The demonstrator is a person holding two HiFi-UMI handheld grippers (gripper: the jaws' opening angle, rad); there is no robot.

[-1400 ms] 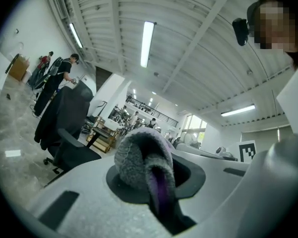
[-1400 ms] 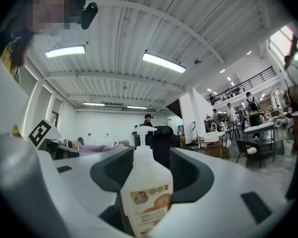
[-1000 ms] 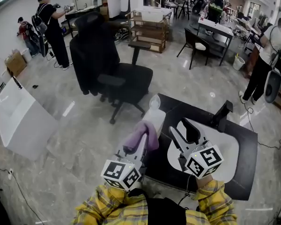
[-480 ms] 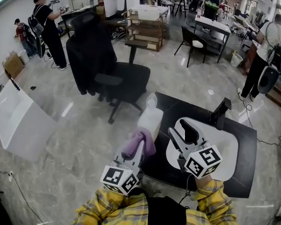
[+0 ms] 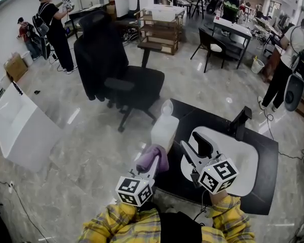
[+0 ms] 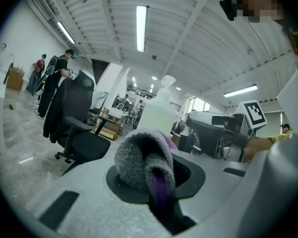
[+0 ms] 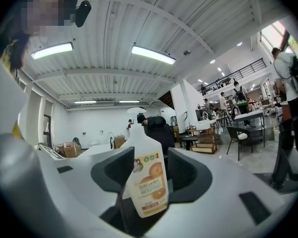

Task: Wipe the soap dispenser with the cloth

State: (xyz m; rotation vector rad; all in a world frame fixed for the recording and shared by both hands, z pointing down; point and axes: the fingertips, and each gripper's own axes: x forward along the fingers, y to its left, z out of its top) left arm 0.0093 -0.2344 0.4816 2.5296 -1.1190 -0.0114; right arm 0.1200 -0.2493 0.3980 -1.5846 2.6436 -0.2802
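My left gripper [image 5: 149,166] pinches the fuzzy purple cloth [image 5: 153,157] by the white plastic soap dispenser [image 5: 164,128], centre frame, to wipe; right gripper [image 5: 193,142] spread, framing it as backstop.

Soap dispenser [image 6: 156,114] btm half behind cloth [image 6: 141,157] in left gripper view, pump top [image 6: 167,80] pale & blurry

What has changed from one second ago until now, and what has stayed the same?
The left gripper, shut on the purple cloth, came down from beside the soap dispenser to below its base in the head view. Nothing was taken or released. The dispenser, sink and the open right gripper kept their places.
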